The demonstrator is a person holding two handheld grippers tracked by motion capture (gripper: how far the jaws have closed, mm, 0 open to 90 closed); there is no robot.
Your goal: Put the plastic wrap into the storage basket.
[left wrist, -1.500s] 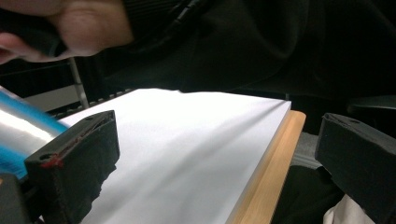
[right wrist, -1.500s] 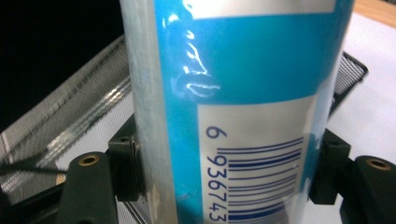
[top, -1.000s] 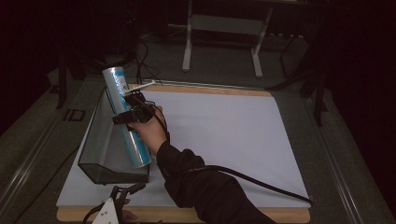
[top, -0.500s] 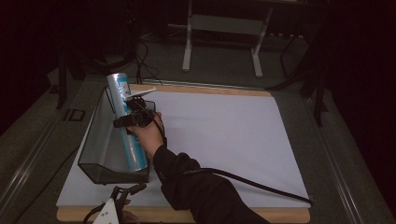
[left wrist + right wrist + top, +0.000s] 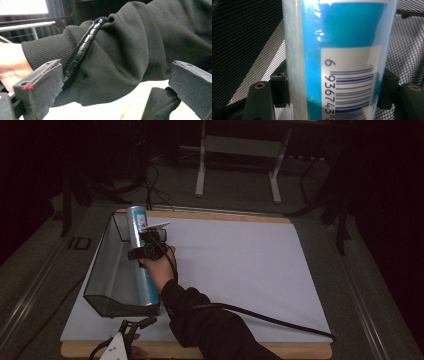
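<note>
A tall blue and white can with a barcode label leans lengthwise in a black mesh basket at the table's left. Its top pokes above the basket's far rim. My right gripper is shut on the can's middle. In the right gripper view both jaws press the can from either side, with my right gripper low on it. My left gripper rests at the table's front edge, open. In the left gripper view my left gripper faces the person's dark sleeve.
A large white sheet covers the wooden table. The right gripper's black cable trails across the sheet to the right. Basket mesh surrounds the can. Beyond the table stand metal legs on a dark floor.
The right gripper has carried the can left and lower into the basket, turning it more in line with the basket's length. The left gripper has stayed at the front edge.
</note>
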